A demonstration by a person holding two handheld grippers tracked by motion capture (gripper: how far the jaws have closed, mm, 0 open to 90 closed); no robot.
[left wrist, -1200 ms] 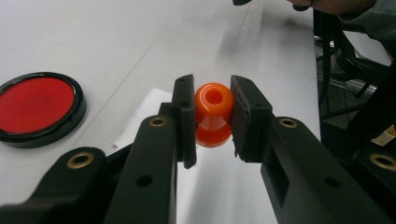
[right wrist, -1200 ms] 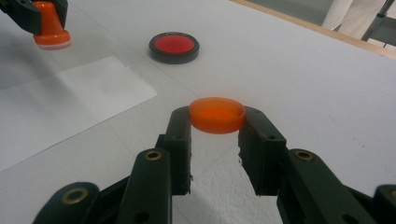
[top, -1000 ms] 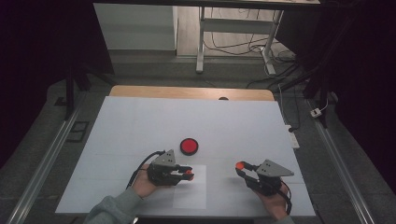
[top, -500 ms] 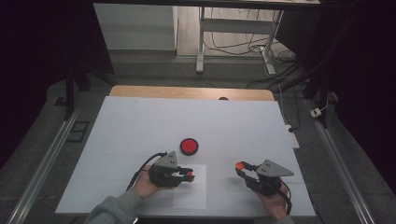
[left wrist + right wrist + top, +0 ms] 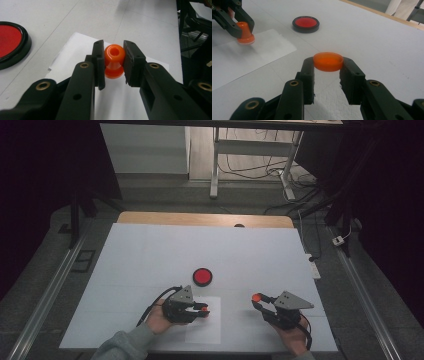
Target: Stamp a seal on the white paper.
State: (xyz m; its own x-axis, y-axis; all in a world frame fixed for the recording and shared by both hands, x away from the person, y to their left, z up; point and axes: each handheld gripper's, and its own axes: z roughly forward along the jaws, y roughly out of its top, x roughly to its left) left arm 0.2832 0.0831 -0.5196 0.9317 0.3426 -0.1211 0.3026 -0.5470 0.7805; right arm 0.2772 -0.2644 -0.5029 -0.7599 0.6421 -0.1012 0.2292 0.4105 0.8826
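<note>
My left gripper (image 5: 114, 62) is shut on an orange stamp (image 5: 114, 61), a knob with a flared base, held upright with its base on a white sheet of paper (image 5: 75, 47). In the high view that gripper (image 5: 202, 308) sits at the sheet's (image 5: 205, 330) left part. My right gripper (image 5: 327, 65) is shut on a round orange cap (image 5: 328, 61), held just above the table. In the high view it (image 5: 257, 298) lies to the right of the paper. A red ink pad (image 5: 202, 276) in a black ring lies beyond the paper, also seen as the pad (image 5: 305, 24).
The white table top (image 5: 250, 255) ends in a wooden strip at the far edge. A cable and a small box lie off the right edge (image 5: 314, 265). Beyond the table stand a metal frame (image 5: 215, 165) and loose floor cables.
</note>
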